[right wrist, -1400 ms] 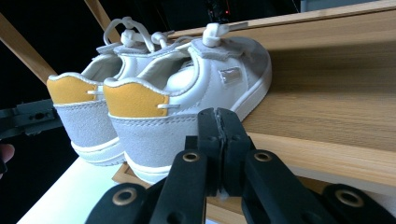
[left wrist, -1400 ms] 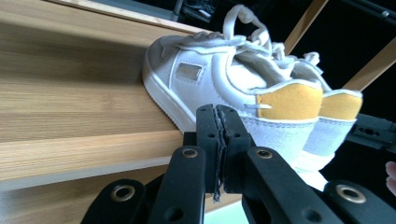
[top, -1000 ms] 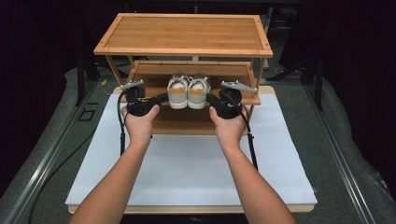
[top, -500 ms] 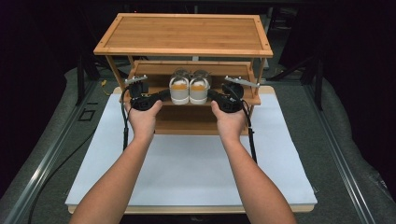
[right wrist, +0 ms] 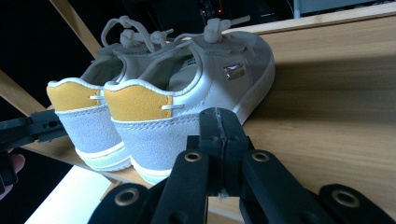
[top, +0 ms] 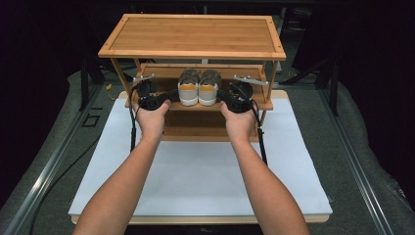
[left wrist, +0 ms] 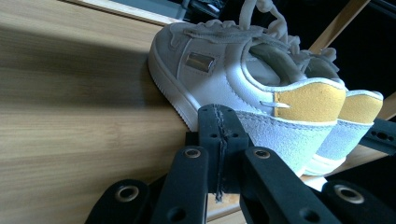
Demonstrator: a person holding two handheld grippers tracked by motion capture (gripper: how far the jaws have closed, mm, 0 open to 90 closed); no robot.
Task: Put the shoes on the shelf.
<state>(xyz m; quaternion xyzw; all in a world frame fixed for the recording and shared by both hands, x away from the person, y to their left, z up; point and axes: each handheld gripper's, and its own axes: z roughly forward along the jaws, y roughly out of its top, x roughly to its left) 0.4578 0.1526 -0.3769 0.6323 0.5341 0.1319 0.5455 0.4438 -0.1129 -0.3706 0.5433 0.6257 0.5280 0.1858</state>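
Observation:
A pair of white and grey sneakers with yellow heel tabs stands heels-out on the middle shelf (top: 198, 106) of a bamboo rack. The left shoe (top: 188, 88) (left wrist: 219, 70) and right shoe (top: 209, 89) (right wrist: 205, 88) sit side by side. My left gripper (top: 172, 94) (left wrist: 219, 116) is shut with nothing in it, its tip against the left shoe's outer heel. My right gripper (top: 220, 96) (right wrist: 219, 119) is likewise shut, at the right shoe's outer heel. Each gripper view catches the other shoe (left wrist: 359, 116) (right wrist: 79, 112) beyond.
The rack's top shelf (top: 195, 36) overhangs the shoes and both grippers. A lower shelf (top: 195, 129) lies beneath. The rack stands on a white board (top: 195, 181) on a grey floor mat. Slanted rack posts (top: 122, 78) flank the shelf ends.
Both hands have pushed forward under the top shelf. The grippers have closed in on the shoes from either side, from beside the heels to touching them.

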